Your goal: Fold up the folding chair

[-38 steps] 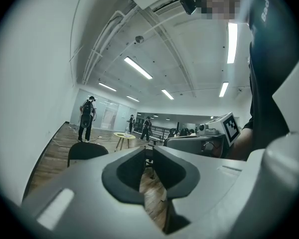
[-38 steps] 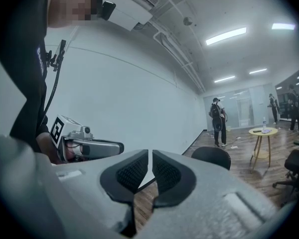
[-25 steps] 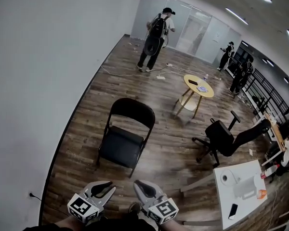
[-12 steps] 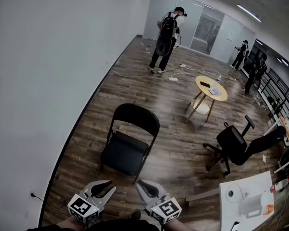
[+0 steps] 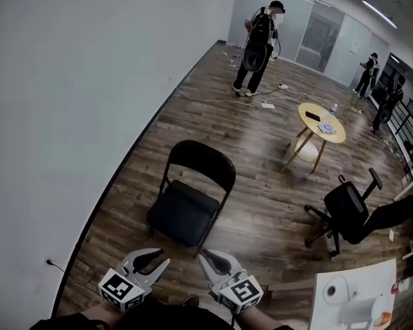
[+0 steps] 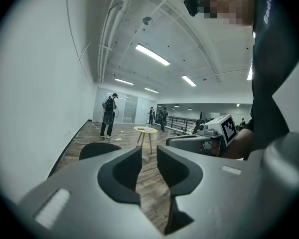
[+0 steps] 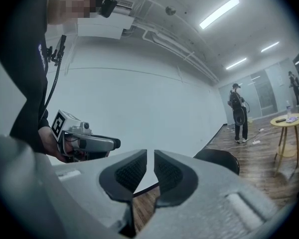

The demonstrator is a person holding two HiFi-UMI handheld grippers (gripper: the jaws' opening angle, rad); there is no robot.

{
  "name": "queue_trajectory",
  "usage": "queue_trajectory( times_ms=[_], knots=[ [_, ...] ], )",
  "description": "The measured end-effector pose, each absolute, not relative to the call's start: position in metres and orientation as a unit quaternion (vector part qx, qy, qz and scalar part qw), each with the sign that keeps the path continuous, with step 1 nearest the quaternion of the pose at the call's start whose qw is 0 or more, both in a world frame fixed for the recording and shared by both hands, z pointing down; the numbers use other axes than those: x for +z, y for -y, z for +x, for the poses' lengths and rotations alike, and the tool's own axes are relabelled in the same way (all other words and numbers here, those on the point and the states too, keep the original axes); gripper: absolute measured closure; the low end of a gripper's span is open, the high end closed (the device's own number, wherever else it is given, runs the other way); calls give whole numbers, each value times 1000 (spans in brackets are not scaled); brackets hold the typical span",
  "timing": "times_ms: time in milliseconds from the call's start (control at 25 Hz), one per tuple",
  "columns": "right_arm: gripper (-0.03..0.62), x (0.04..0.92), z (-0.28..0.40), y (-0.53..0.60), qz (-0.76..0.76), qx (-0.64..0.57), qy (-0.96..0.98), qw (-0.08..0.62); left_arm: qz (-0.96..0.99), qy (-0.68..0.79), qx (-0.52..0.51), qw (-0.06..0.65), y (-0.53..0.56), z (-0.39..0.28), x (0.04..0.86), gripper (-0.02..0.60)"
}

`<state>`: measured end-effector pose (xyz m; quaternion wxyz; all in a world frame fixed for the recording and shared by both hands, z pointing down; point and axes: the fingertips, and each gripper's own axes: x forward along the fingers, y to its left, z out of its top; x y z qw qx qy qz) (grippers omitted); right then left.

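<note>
The black folding chair stands unfolded on the wood floor, seat toward me, a short way ahead of both grippers. My left gripper is low in the head view, left of the right gripper, and both point at the chair without touching it. In the left gripper view the jaws stand a narrow gap apart with nothing between them, and the chair back shows beyond. The right gripper shows only a thin slit between its pads, empty, with the chair back to its right.
A white wall runs close along the chair's left. A round yellow table, a tipped black office chair and a white table with a paper roll stand to the right. A person with a backpack stands beyond floor cables.
The whole view has shifted: the chair and the room's far things sit further right and slightly closer. Both grippers stay low in the view, side by side, carried forward with me.
</note>
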<state>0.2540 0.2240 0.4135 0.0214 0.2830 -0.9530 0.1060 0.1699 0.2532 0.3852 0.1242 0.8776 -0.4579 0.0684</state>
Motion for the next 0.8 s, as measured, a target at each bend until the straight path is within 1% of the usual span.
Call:
queue_trajectory(
  times_ms=[400,800],
  knots=[
    [543,413,253,-198,278,104,955,24,887,442,54,125,-230,177,403,472],
    [534,405,219,-149,294,91,950,41,903,408,37,127,-171,150,400,463]
  ],
)
